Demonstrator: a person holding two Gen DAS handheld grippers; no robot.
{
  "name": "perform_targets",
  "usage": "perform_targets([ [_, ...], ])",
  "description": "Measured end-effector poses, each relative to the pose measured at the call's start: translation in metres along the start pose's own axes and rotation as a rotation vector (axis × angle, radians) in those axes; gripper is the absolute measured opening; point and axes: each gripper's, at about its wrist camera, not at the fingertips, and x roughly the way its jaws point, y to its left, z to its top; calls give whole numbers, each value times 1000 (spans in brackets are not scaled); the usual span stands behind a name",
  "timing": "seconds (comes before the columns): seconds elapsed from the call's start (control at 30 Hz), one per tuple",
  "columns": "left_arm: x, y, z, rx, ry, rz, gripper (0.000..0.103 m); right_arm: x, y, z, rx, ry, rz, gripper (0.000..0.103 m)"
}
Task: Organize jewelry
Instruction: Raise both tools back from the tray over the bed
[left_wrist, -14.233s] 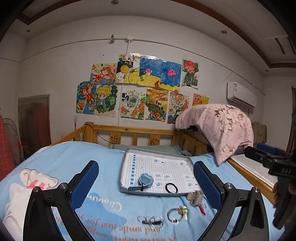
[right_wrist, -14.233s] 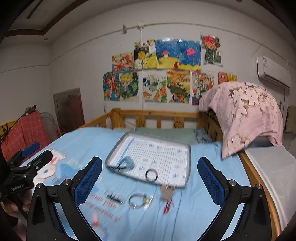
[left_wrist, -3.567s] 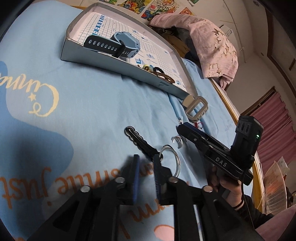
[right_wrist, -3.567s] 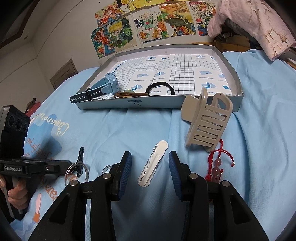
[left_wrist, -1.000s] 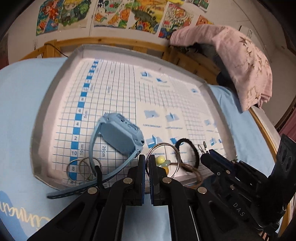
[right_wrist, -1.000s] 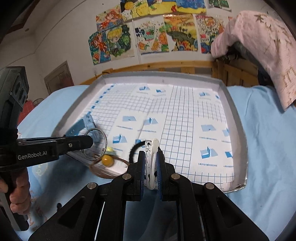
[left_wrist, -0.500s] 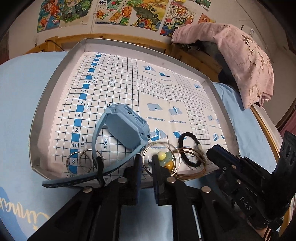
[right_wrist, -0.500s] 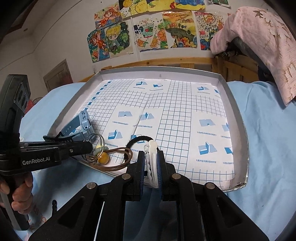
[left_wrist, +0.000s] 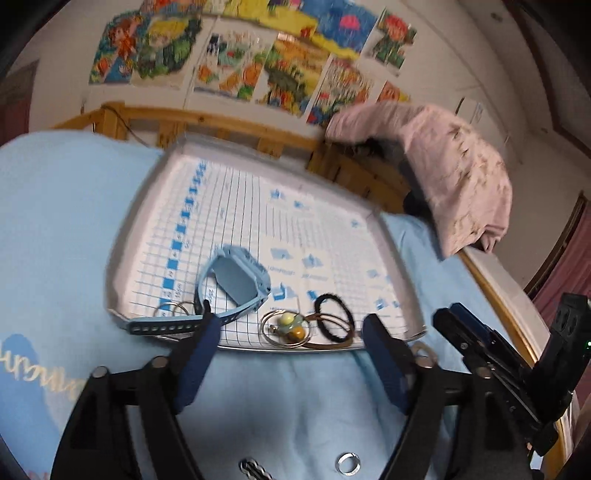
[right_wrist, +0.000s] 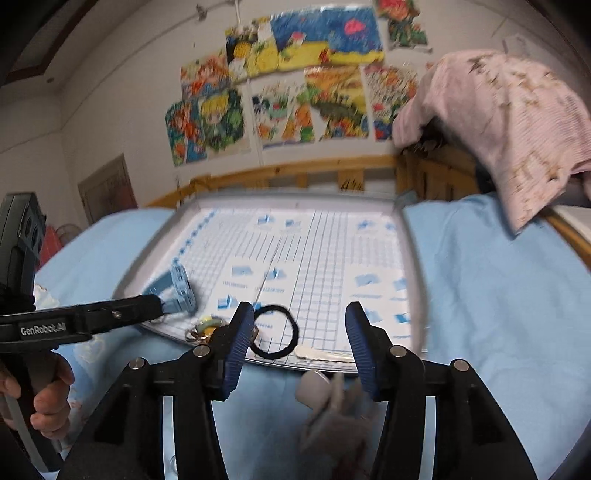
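A grey tray (left_wrist: 400, 273) with a blue grid lining lies on the blue bedsheet. In it are a blue watch (left_wrist: 236, 280), small key rings (left_wrist: 173, 308), a large metal ring with yellow beads (left_wrist: 288, 326), a black hair tie (left_wrist: 334, 321) and a brown loop. My left gripper (left_wrist: 290, 341) is open and empty just before the tray's near edge. My right gripper (right_wrist: 301, 334) is open and empty; a white hair clip (right_wrist: 325, 355) lies in the tray's near edge between its fingers, beside the hair tie (right_wrist: 275, 334). The beige claw clip (right_wrist: 332, 402) lies blurred on the sheet below.
A wooden bed rail (left_wrist: 236, 127) runs behind the tray, and a pink cloth (left_wrist: 454, 170) drapes over the right rail. A small ring (left_wrist: 348, 463) and a braided piece (left_wrist: 255, 469) lie on the sheet near me. The left gripper's body (right_wrist: 74, 319) reaches in from the left.
Both grippers have opened and pulled back from the tray. The large ring with beads and the white hair clip now lie released in the tray's near edge.
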Motion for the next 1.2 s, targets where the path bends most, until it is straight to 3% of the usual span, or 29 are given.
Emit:
perform_targets([
  [0.07,-22,-3,-3,9,-73,7,96,-19,-4,1,6,-40,-11,56],
  [0.13,-45,-7,-8,21,-164,20,101,-44,-5,1,17,-101,-15,75],
  [0.33,-109,-24,-24,88,-329,57,103,-110,-1,-1,6,-247,-12,98],
  [0.53,-158,-41,-47,150,-399,107,103,-169,11,-14,-32,-323,-21,99],
  [0.73,-208,-55,-65,173,-449,135,103,-211,17,-28,-60,-345,-25,99],
  [0.97,-259,-65,-87,169,-464,164,103,-248,30,-36,-83,-341,-14,99],
  [1.2,-293,-63,-123,153,-427,209,103,-280,39,-51,-96,-309,-5,99],
])
